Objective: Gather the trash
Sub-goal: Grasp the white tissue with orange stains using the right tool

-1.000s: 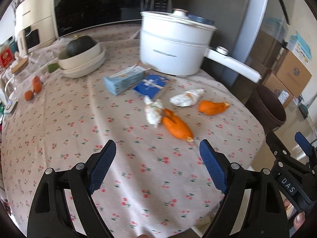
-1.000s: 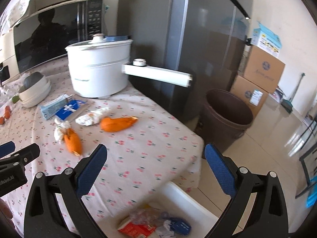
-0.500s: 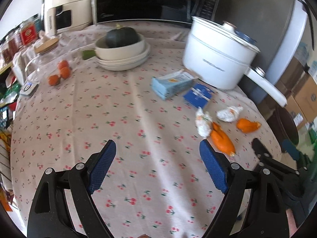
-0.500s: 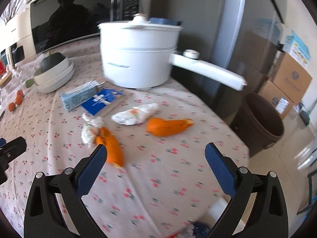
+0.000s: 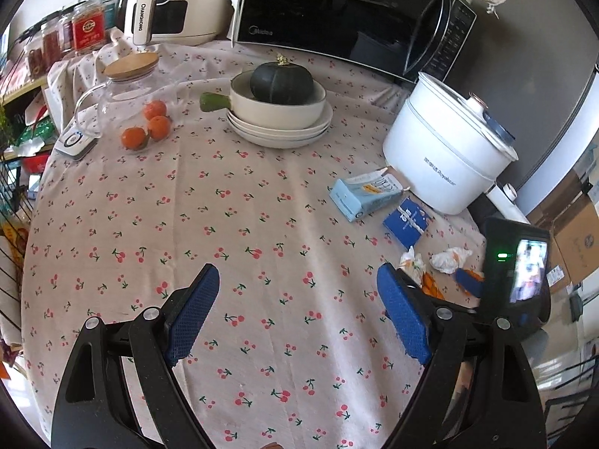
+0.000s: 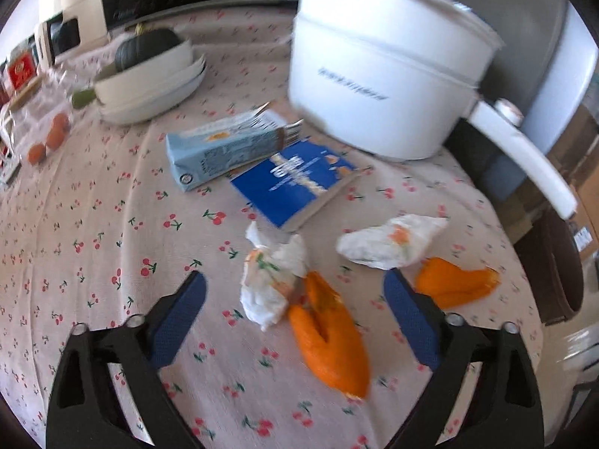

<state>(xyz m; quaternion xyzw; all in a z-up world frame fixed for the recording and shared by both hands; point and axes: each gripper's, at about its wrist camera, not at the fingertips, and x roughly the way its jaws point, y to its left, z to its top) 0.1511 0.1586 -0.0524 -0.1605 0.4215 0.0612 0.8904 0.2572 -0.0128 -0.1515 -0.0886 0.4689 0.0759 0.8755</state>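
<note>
Right wrist view: the right gripper (image 6: 294, 321), jaws wide apart and empty, hovers over a crumpled white tissue (image 6: 271, 284) touching a long orange peel (image 6: 329, 344) near the right edge of the cherry-print tablecloth (image 6: 93, 224). The left gripper (image 5: 297, 314) is likewise spread open above bare cloth, holding nothing

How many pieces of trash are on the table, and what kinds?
Orange peels: 2 – one near, one farther right
Crumpled tissues: 2 – one beside the near peel, one farther back
Light blue carton: 1
Dark blue packet: 1
Total: 6
</note>
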